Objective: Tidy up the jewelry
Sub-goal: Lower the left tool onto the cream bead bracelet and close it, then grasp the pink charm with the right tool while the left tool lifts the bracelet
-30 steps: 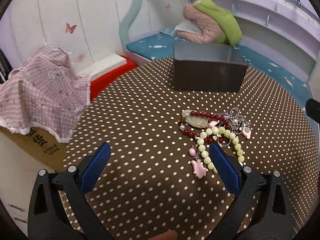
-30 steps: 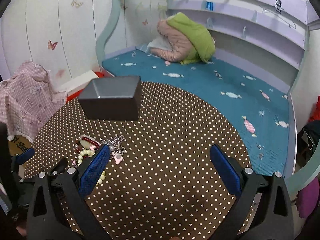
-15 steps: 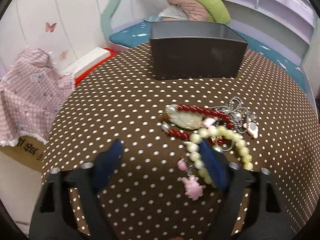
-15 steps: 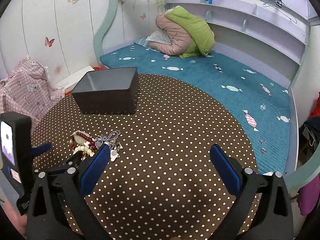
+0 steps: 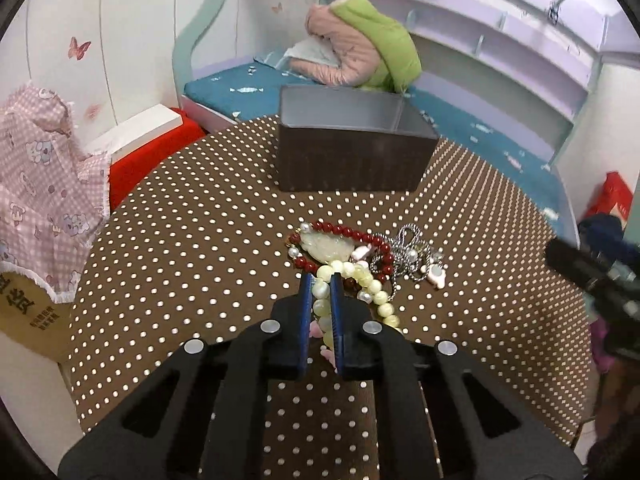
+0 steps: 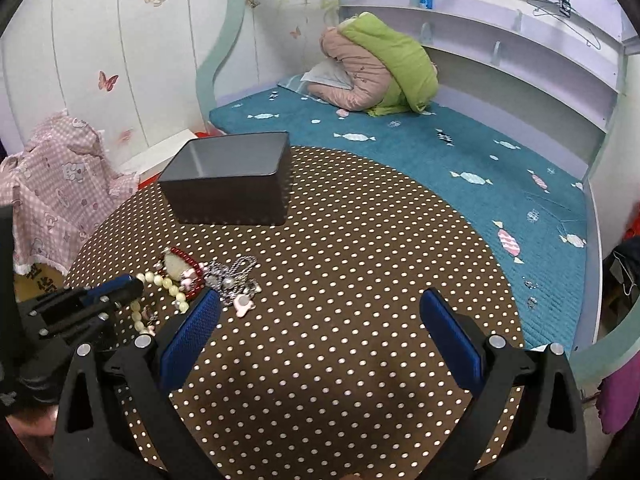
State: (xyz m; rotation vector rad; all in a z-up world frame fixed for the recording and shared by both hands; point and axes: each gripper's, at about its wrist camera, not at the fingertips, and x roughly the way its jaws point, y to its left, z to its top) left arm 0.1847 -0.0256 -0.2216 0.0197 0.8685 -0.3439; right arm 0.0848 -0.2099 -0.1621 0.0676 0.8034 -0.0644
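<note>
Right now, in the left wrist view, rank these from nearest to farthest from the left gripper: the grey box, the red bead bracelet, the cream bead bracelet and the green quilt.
1. cream bead bracelet, between the left gripper pads
2. red bead bracelet, just beyond
3. grey box, at the table's far edge
4. green quilt, on the bed behind

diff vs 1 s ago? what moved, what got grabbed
Left claw moved in over the jewelry pile and its jaws have just closed from wide open onto the cream bead bracelet. Unchanged: right claw open and holding nothing, dark box in place, red bead bracelet on the table.
</note>
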